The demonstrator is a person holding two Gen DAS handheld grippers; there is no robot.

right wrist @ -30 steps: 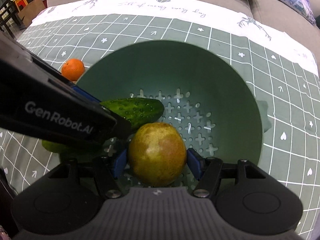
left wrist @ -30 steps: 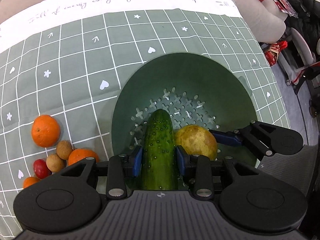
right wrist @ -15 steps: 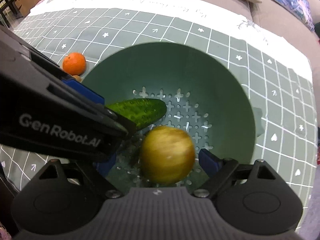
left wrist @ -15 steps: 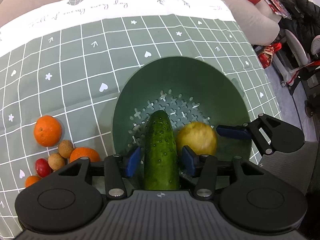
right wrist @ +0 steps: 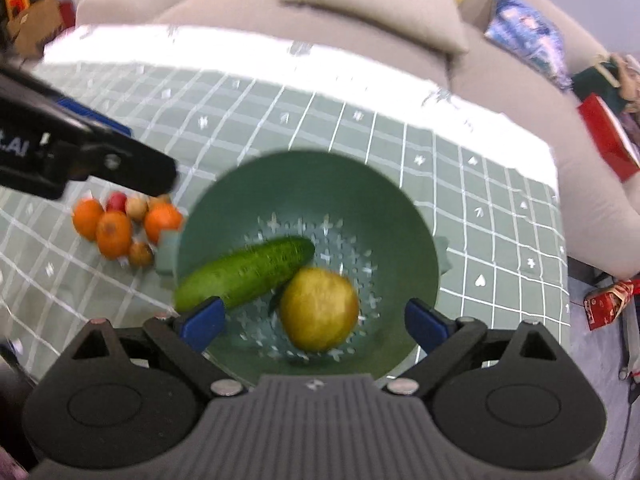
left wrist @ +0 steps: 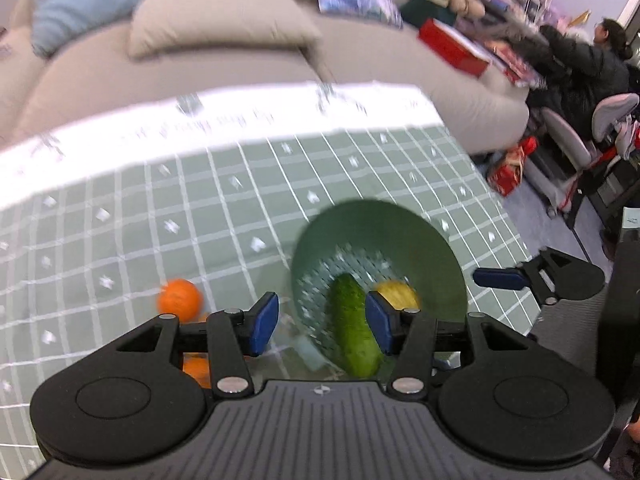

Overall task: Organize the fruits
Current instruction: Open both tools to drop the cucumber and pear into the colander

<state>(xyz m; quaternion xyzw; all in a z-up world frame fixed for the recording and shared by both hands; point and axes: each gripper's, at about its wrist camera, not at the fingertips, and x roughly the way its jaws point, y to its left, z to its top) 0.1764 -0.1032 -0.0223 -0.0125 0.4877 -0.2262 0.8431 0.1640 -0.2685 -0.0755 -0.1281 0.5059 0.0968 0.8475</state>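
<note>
Cucumber lies slantwise in colander — tip toward pear.

left gripper: I let go of the cucumber; jaws parted and lifted clear.
right gripper: I dropped the pear; jaws opening, lifted.
cucumber, pear: now lying loose in the colander.
</note>
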